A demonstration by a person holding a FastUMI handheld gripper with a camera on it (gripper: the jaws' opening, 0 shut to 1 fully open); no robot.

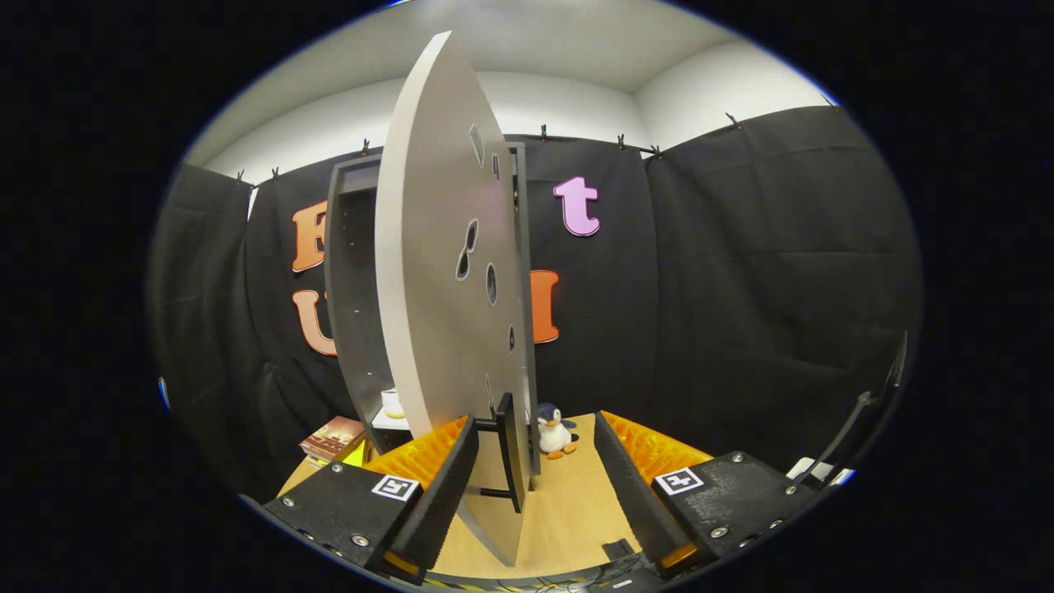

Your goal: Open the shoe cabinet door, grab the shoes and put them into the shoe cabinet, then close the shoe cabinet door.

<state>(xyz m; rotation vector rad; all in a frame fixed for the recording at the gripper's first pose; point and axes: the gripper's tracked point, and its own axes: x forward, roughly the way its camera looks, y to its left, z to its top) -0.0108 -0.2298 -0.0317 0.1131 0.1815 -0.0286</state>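
Note:
The shoe cabinet (354,288), dark grey inside, stands against the black cloth wall. Its pale grey door (428,247) is swung wide open, edge-on toward me. The door's black bar handle (506,449) sits low on the panel, between my fingers and close to the left one. My gripper (535,424) is open; the left finger (440,494) lies against the door's near face and the right finger (626,486) stands well apart from the handle. A small white thing (394,403) rests on the cabinet's low shelf; I cannot tell whether it is a shoe.
A toy penguin (556,432) sits on the wooden floor (568,511) just beyond the door's foot. A stack of books (333,436) lies left of the cabinet. Cables (576,581) run under my fingers, and a dark stand (856,420) leans at the right.

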